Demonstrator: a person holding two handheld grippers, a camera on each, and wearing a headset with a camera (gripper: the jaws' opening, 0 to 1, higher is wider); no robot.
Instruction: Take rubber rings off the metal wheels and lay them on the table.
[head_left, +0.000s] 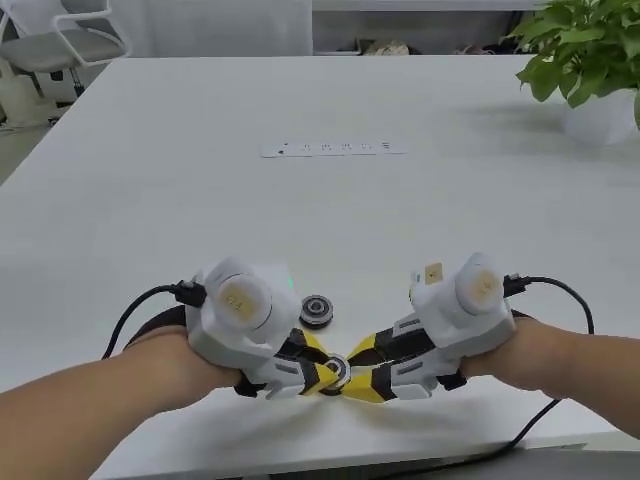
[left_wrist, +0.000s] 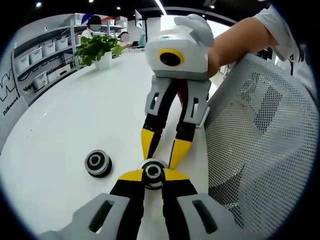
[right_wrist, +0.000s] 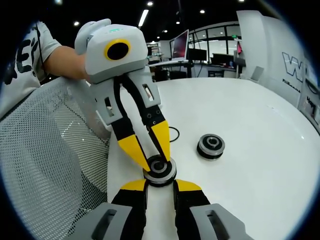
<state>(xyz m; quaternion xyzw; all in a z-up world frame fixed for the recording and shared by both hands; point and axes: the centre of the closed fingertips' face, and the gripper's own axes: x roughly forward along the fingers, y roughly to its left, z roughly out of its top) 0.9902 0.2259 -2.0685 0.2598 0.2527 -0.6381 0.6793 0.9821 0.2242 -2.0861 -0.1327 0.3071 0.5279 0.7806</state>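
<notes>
- Head view: both grippers meet nose to nose near the front edge of the table (head_left: 300, 220). The left gripper (head_left: 322, 375) and the right gripper (head_left: 352, 378) are both clamped on the same metal wheel (head_left: 336, 369) from opposite sides. My guess is that one steadies the wheel while the other works the rubber off. A second wheel (head_left: 316, 310) sits just behind them, flat on the table with nothing touching it.
- Left gripper view: its own yellow tips are pulled in narrow and sit against either side of the metal wheel, which rests on the tabletop. The right gripper comes in from the top, and its tips land on the wheel's far edge. The second wheel lies off to the left, apart from everything, so it looks parked for later. A mesh chair back (left_wrist: 260, 140) is close on the right.
- Right gripper view: same story mirrored, with its own jaws closed in tight on the wheel's near side. The rubber ring (right_wrist: 172, 169) looks seated on the wheel, so I'd say it's not off yet. I can't tell whether either gripper has the rubber itself or just the metal.
</notes>
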